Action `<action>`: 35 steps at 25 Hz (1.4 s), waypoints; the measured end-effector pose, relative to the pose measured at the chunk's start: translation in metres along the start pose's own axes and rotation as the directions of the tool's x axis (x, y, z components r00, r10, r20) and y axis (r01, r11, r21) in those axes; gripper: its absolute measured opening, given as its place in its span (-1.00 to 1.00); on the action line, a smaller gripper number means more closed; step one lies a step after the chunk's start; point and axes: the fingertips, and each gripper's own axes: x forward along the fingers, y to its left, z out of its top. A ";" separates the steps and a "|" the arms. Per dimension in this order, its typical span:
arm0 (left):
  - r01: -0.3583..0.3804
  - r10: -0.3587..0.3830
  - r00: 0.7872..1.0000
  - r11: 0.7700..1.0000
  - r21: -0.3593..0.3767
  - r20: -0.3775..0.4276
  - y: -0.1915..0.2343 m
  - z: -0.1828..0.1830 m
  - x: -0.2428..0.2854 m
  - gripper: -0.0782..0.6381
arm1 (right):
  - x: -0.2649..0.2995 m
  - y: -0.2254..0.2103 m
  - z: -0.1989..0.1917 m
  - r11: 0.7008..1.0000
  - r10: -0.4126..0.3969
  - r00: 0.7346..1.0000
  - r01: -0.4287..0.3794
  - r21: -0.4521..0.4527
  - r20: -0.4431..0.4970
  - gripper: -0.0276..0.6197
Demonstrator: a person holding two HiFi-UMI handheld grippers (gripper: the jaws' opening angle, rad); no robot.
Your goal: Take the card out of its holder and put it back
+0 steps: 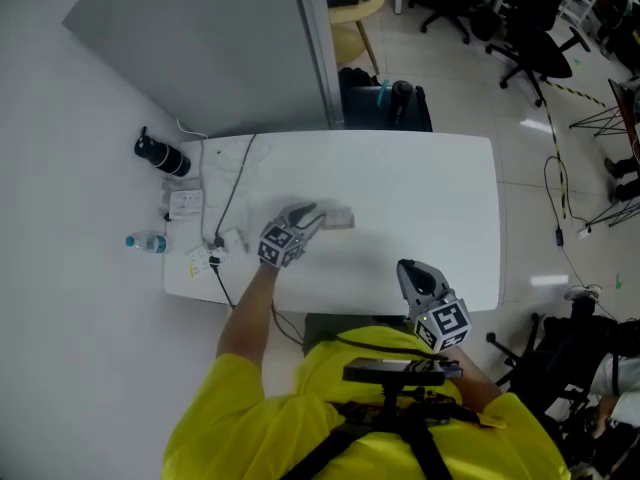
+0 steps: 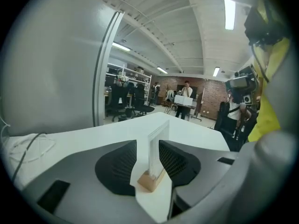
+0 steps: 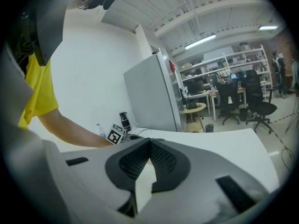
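A clear card [image 2: 156,148] stands upright in a small wooden holder [image 2: 150,180] on the white table [image 1: 430,188]. My left gripper [image 2: 148,143] is open, with the card between its jaws. The left pad [image 2: 122,164] stands clear of the card and the right pad [image 2: 176,161] is close beside it. In the head view the left gripper [image 1: 310,216] is at the table's middle with the card [image 1: 341,218] at its tip. My right gripper [image 1: 410,268] hovers at the table's near edge. Its jaws [image 3: 150,141] are shut with nothing between them.
At the table's left end lie a black bottle [image 1: 160,154], a water bottle [image 1: 147,242], a white box [image 1: 185,204] and cables [image 1: 235,183]. A grey partition [image 1: 220,48] stands behind the table. Office chairs [image 1: 530,38] are on the floor at the back right.
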 end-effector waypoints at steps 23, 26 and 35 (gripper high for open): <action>0.031 -0.034 0.986 0.999 0.021 0.162 -0.025 0.041 -0.013 -0.75 | 0.030 0.018 0.002 0.998 0.061 0.998 -0.062 -0.030 -0.034 -0.90; 0.018 -0.019 0.979 1.000 0.005 0.202 -0.021 0.051 -0.022 -0.75 | 0.030 0.018 0.002 0.998 0.063 0.997 -0.064 -0.026 -0.033 -0.90; -0.080 0.055 0.947 0.994 0.069 0.315 -0.031 0.149 -0.078 -0.75 | 0.038 0.019 0.016 0.997 0.072 0.997 -0.072 -0.024 0.011 -0.90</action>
